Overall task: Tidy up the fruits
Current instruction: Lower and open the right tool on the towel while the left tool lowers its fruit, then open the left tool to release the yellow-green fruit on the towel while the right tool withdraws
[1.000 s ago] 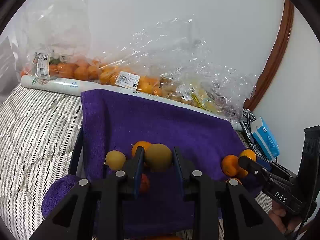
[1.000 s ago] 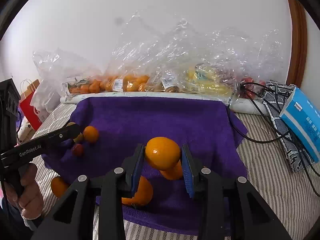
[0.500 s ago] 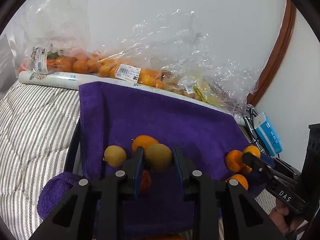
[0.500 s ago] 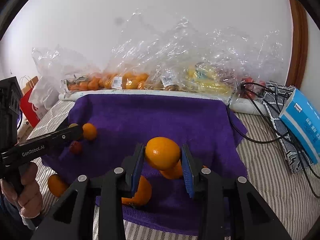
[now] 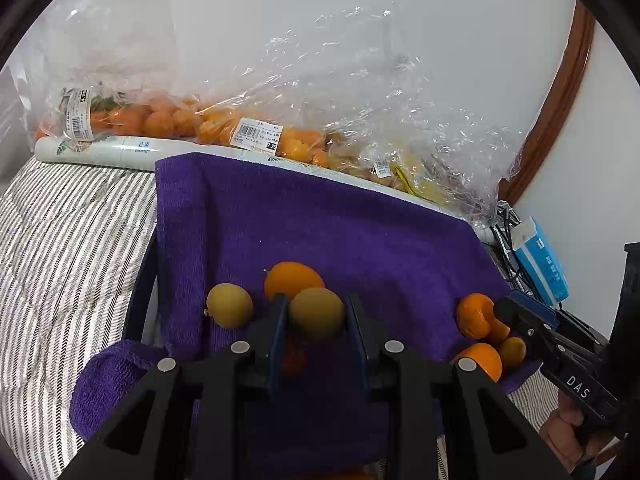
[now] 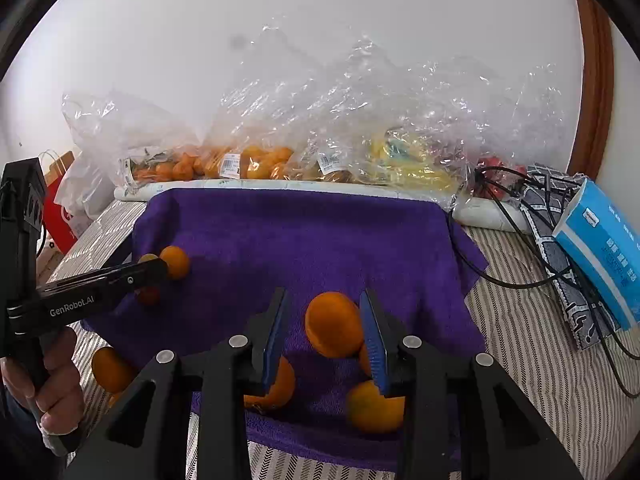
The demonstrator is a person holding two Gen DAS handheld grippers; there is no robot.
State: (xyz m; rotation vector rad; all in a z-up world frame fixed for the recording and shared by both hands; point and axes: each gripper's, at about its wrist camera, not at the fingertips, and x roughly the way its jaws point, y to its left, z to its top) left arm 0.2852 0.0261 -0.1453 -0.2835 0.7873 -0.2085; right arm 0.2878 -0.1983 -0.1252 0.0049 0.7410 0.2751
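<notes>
My left gripper is shut on a yellow-green round fruit above the purple towel. A second yellow fruit, an orange and a small red fruit lie close by. My right gripper has its jaws apart. An orange sits low between them, against the right pad, with towel showing at the left pad. A blurred orange and another orange lie nearer the towel's front edge. The left gripper shows at the left.
Clear plastic bags of oranges and yellow fruit line the wall behind the towel. A blue box and black cables lie on the striped bedding at the right. One orange rests off the towel at the left.
The orange that filled the right gripper's jaws now sits lower and smaller, clear of the left pad. Another orange moves, blurred, at the towel's front. The left gripper has barely shifted.
</notes>
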